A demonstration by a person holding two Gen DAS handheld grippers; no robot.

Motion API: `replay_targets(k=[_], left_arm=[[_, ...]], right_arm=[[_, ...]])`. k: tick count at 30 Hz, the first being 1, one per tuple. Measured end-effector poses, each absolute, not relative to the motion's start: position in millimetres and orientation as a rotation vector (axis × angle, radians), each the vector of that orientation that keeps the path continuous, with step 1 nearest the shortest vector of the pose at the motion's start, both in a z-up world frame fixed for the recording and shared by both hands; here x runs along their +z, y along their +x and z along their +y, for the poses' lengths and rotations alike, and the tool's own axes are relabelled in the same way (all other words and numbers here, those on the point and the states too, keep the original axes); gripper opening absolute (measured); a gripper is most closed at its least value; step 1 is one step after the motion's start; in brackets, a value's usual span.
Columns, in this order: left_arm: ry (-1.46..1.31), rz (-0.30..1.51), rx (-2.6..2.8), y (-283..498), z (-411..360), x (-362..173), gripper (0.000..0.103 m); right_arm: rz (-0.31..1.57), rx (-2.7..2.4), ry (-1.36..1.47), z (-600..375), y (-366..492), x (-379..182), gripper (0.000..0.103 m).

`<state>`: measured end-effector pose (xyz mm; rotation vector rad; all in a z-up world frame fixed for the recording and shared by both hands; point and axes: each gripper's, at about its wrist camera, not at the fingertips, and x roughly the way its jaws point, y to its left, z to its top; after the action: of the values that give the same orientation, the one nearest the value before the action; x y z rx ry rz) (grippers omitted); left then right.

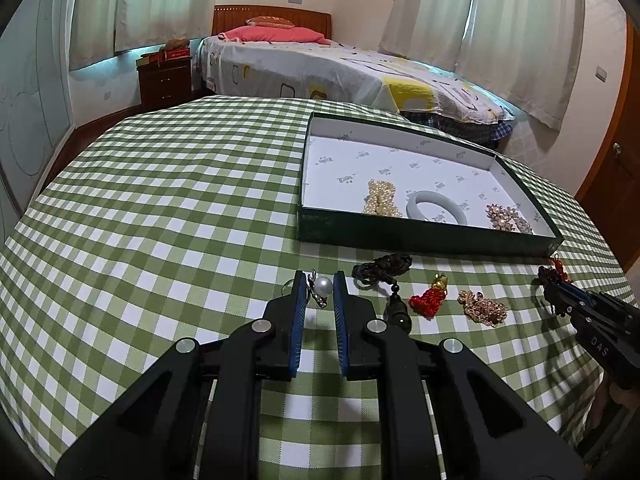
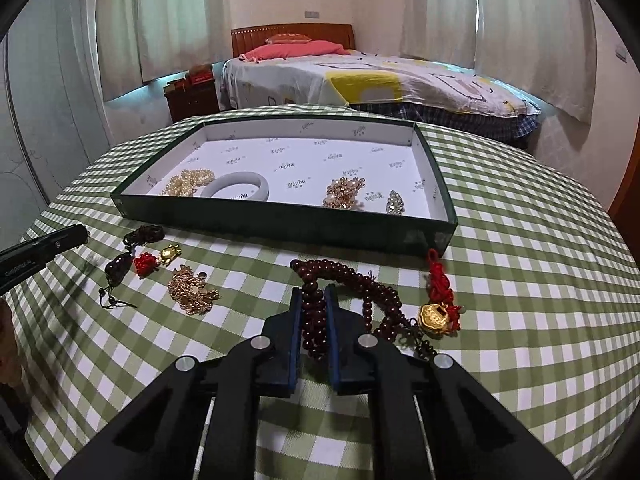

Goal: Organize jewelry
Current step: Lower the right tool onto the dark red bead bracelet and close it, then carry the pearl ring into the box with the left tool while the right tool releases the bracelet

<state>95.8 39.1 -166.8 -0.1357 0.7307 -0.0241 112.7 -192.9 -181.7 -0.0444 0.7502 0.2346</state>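
A green tray [image 1: 420, 236] [image 2: 280, 220] holds a pearl strand [image 1: 382, 200], a white bangle [image 1: 436, 206] and gold brooches [image 1: 506, 218]. My left gripper [image 1: 320, 282] stands around a pearl brooch [image 1: 322, 288] on the cloth; the pads sit close to it but do not visibly squeeze it. My right gripper [image 2: 313, 300] is shut on a dark red bead strand [image 2: 352, 280] that lies on the cloth. A red-tasselled gold charm [image 2: 434, 314] lies to the right of the beads. A dark pendant [image 2: 118, 266], a red-and-gold charm [image 2: 160, 258] and a gold chain [image 2: 192, 290] lie in front of the tray.
The table carries a green checked cloth [image 1: 160, 200]. A bed [image 1: 340, 64] and a nightstand [image 1: 164, 80] stand beyond it. The right gripper shows in the left wrist view [image 1: 554, 284], and the left gripper's tip in the right wrist view [image 2: 82, 236].
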Motion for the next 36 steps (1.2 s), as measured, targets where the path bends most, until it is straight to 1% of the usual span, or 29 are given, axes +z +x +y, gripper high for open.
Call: replay_targets(k=[12, 21, 28, 36], left_arm=[[-0.14, 0.694, -0.052, 94, 31, -146, 0.014], [-0.121, 0.633, -0.103, 112, 15, -120, 0.014], [-0.098, 0.575, -0.142, 149, -1, -98, 0.014], [-0.093, 0.541, -0.153, 208, -13, -85, 0.014]], right_arm=[[0.673, 0.25, -0.033, -192, 108, -154, 0.012], [0.588, 0.255, -0.036, -192, 123, -122, 0.012], [0.521, 0.256, -0.049, -192, 155, -102, 0.012], [0.491, 0.243, -0.024, -198, 199, -96, 0.012]])
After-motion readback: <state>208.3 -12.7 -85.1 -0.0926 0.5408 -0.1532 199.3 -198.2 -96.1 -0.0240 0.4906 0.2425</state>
